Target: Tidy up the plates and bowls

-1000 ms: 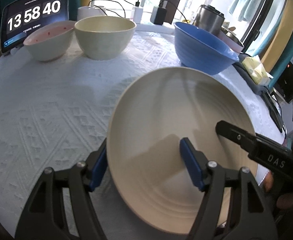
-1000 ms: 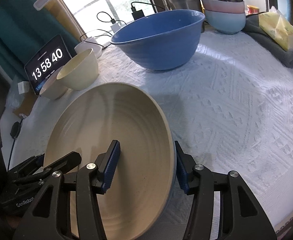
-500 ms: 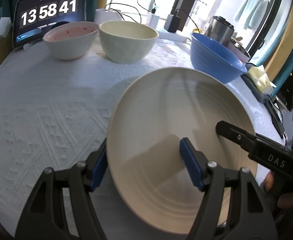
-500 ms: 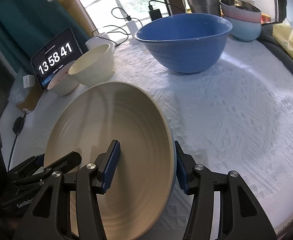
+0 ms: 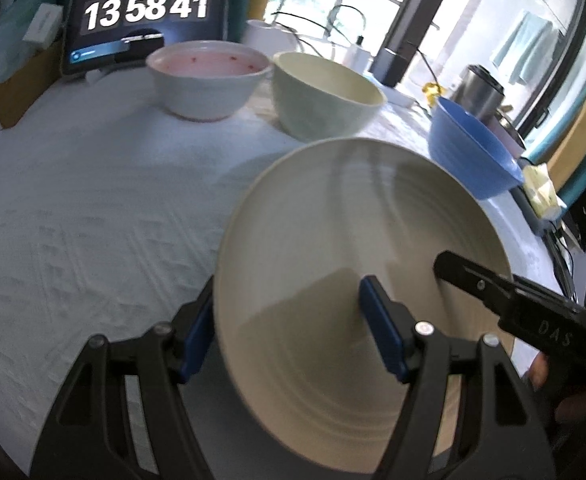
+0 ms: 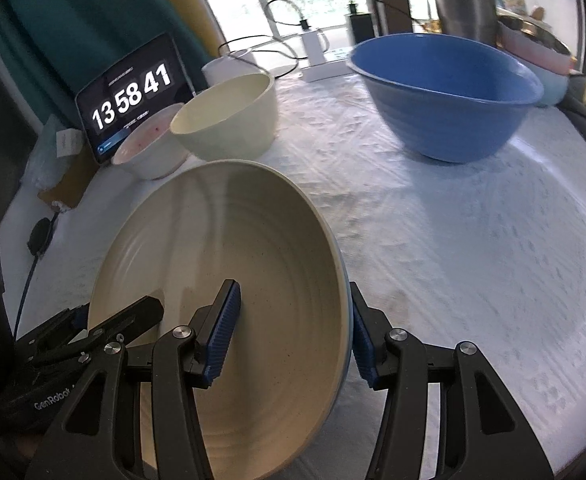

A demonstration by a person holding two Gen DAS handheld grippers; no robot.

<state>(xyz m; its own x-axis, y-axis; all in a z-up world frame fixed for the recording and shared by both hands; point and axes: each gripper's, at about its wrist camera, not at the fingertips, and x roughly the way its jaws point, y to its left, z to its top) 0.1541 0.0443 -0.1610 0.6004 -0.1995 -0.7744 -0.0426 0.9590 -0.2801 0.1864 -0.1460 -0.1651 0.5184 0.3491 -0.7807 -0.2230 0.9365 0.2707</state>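
A large cream ribbed bowl (image 5: 345, 232) is held above the white tablecloth by both grippers. My left gripper (image 5: 289, 332) is shut on its left rim, one blue pad inside and one outside. My right gripper (image 6: 293, 332) is shut on the opposite rim of the cream bowl (image 6: 229, 248). A pink-lined white bowl (image 5: 209, 80), a pale yellow bowl (image 5: 325, 96) and a big blue bowl (image 5: 473, 156) stand at the back of the table. They also show in the right wrist view as the pink-lined bowl (image 6: 149, 152), the yellow bowl (image 6: 229, 120) and the blue bowl (image 6: 449, 92).
A tablet clock (image 5: 145, 20) leans at the back left. Chargers and cables (image 6: 313, 52), a steel canister (image 6: 465, 4) and stacked small bowls (image 6: 541, 56) line the back edge. A yellow packet (image 5: 541, 192) lies at the right edge of the table.
Both grippers have carried the cream bowl toward the back left, so the pink and yellow bowls and the clock appear nearer. The grip on the bowl is unchanged.
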